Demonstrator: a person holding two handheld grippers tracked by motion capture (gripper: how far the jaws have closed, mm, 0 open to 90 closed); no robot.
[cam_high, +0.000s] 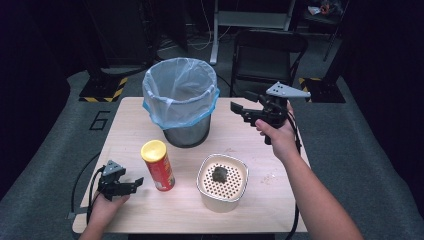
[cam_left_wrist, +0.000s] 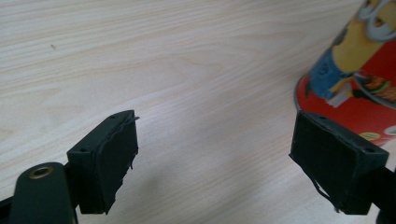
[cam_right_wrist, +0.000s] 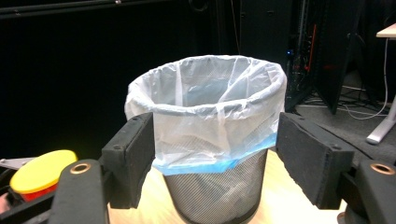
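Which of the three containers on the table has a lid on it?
The red chip can near the left gripper, capped with a yellow lid. The bin with its plastic liner and the perforated white container are open-topped.

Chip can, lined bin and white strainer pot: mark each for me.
Chip can (cam_high: 159, 172), high view, on its red side wall.
Lined bin (cam_right_wrist: 215, 196), right gripper view, on the bare mesh below the bag.
White strainer pot (cam_high: 220, 201), high view, on its front outer wall.

left gripper (cam_high: 136, 183) beside chip can (cam_high: 158, 165) | right gripper (cam_high: 239, 111) near bin (cam_high: 180, 95)
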